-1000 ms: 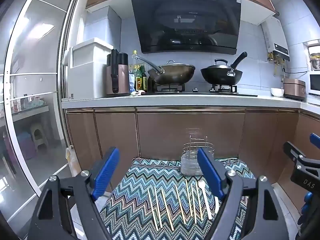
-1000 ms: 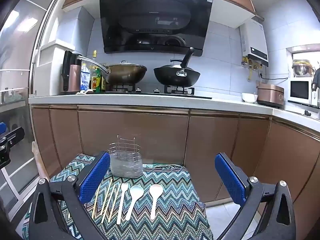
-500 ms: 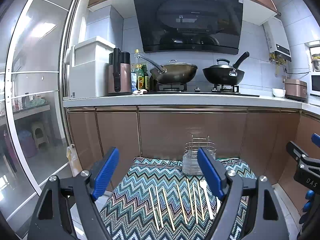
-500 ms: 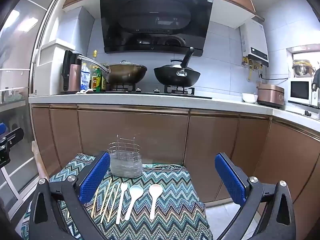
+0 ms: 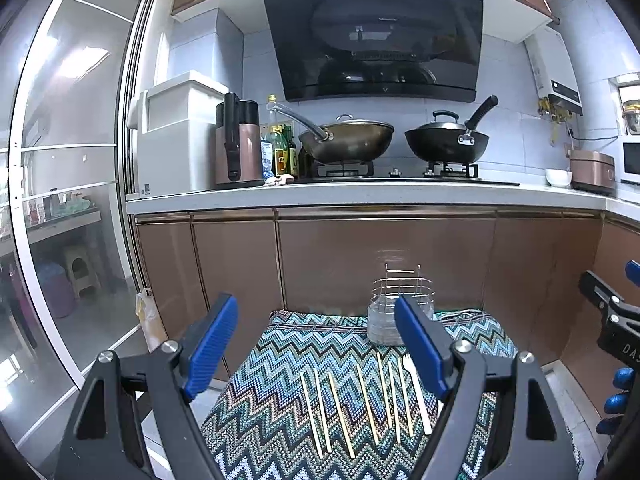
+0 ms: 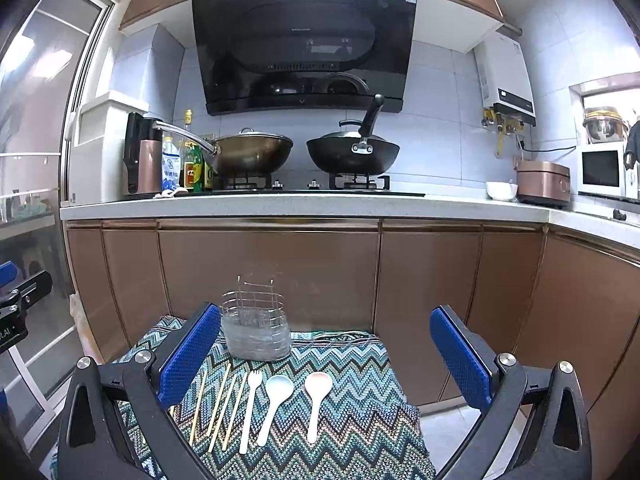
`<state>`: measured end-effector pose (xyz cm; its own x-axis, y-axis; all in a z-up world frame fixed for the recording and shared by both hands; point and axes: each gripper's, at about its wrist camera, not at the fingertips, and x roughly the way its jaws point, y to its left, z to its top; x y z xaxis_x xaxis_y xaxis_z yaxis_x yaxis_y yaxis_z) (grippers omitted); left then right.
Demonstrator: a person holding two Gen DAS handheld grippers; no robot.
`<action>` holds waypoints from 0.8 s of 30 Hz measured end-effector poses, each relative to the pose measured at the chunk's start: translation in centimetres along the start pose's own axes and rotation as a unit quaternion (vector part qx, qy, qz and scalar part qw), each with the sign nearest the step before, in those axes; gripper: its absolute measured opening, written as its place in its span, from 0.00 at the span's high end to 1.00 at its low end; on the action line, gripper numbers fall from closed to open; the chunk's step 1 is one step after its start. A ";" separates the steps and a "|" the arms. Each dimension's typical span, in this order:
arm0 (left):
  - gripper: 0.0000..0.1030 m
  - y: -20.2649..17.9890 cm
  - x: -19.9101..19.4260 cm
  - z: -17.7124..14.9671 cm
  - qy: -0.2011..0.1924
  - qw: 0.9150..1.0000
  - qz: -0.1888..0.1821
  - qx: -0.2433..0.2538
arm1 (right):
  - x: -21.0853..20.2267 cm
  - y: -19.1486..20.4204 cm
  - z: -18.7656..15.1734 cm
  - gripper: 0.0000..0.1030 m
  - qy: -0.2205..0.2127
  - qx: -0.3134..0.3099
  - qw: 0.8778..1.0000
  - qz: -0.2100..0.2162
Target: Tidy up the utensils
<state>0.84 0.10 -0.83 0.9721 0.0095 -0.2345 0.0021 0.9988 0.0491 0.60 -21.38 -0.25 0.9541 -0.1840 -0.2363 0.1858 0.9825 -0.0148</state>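
While both views have barely shifted over the last second, the left gripper (image 5: 316,350) and right gripper (image 6: 326,354), jaws spread and empty, hover above the chopsticks (image 5: 340,412); sorting into the wire holder (image 6: 256,330) has not begun.

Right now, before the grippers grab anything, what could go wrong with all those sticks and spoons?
1. The chopsticks lie thin, flat and close together on the zigzag cloth, so a gripper might pinch two or slip off.
2. The wire holder looks light and stands at the cloth's far edge; a bump could tip it.
3. The fork lies right beside the pale blue spoon, so grabbing one may nudge the other.
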 end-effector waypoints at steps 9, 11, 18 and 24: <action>0.23 0.0 0.1 0.1 0.005 1.000 -0.002 0.006 | 0.5 0.1 -0.3 0.00 0.007 0.000 1.000 0.003; 0.23 0.1 0.1 0.2 0.004 1.000 -0.001 0.004 | 0.5 0.0 -0.4 0.00 0.010 0.001 1.000 0.005; 0.23 -0.1 -0.3 0.2 -0.010 1.000 0.024 0.011 | 0.7 0.3 -0.6 0.00 0.014 0.000 1.000 0.005; 0.23 0.4 0.4 0.3 0.002 1.000 0.015 -0.004 | 1.0 0.0 -0.8 0.00 0.012 0.004 1.000 0.000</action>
<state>1.24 0.51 -0.65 0.9705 0.0395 -0.2379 -0.0287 0.9984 0.0485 1.36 -21.56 -1.31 0.9482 -0.1826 -0.2601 0.1874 0.9823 -0.0066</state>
